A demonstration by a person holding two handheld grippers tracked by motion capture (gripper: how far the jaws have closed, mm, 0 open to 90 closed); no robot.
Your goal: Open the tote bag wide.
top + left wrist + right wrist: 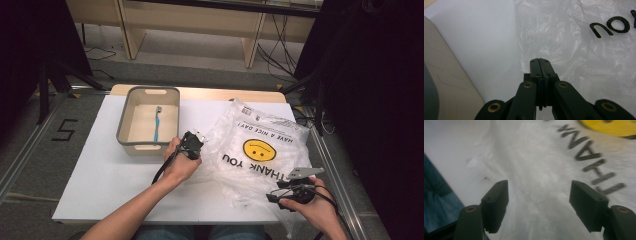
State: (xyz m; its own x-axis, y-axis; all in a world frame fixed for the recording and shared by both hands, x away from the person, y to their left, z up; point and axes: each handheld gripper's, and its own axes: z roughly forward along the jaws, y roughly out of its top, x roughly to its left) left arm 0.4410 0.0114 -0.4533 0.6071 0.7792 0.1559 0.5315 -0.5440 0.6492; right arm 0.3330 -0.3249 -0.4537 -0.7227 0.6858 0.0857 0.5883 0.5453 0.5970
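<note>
The left claw has its two jaws pressed flat together with nothing visible between them, its tip at the near left edge of a crumpled clear plastic bag. From above, this claw sits just right of a grey bin's near corner, in the person's left hand. The right claw stands wide open and holds nothing, its jaws poised over the bag's printed face near the black "THANK" letters. In the high view the right claw is at the bag's near right corner, held by the right hand. The bag, with a yellow smiley face, lies spread on the white bench. A blue toothbrush lies inside the bin
</note>
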